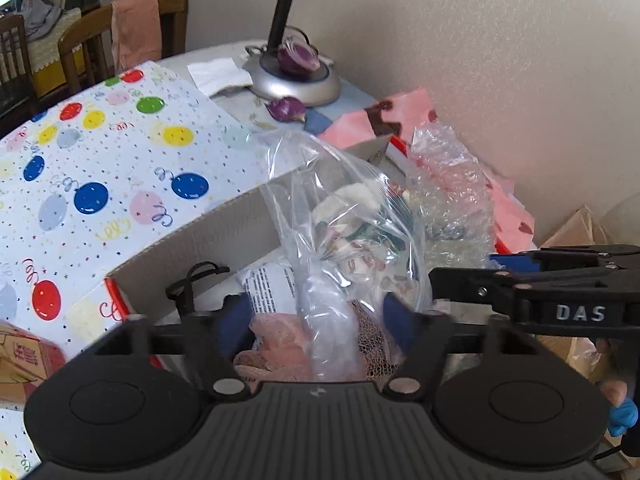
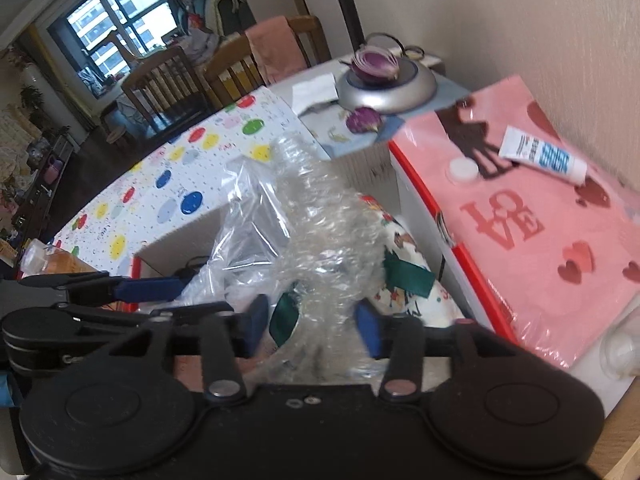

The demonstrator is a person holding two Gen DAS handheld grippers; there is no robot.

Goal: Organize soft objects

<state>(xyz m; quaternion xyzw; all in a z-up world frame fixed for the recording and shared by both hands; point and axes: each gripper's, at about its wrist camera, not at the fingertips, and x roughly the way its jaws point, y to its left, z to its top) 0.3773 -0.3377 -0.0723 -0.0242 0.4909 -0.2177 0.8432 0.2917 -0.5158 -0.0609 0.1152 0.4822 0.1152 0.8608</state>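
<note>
The landmark is the open cardboard box [image 1: 224, 232], whose outer flaps are wrapped in paper: balloon-patterned paper [image 1: 104, 168] on the left flap and pink paper [image 2: 532, 232] with hearts on the right flap.

The left gripper [image 1: 320, 320] points down into the box with its blue pads spread apart. A clear plastic bag [image 1: 332, 216] holding folded printed cloth stands between them, rising out of the box; the pads sit on either side of the bag's lower part without visibly squeezing it. Under the bag, at the bottom of the box, lie a pink knitted piece [image 1: 276, 340] and some brown netting [image 1: 372, 344].

The right gripper [image 2: 314, 326] also points into the box, its pads spread. A crumpled roll of bubble wrap [image 2: 328, 224] stands up between them, inside the box and beside the clear bag; the pads flank it, and whether they touch it cannot be told. Behind the bubble wrap, against the box's right wall, rests a white printed cloth [image 2: 404, 276] with green patches.

On the pink flap lie a white tube [image 2: 544, 156] with blue lettering and a small white cap [image 2: 464, 170]. Beyond the box's far edge stands a silver lamp base [image 1: 296, 84] carrying a cut purple onion [image 1: 298, 56], with another onion piece [image 1: 286, 109] just in front of it.
</note>
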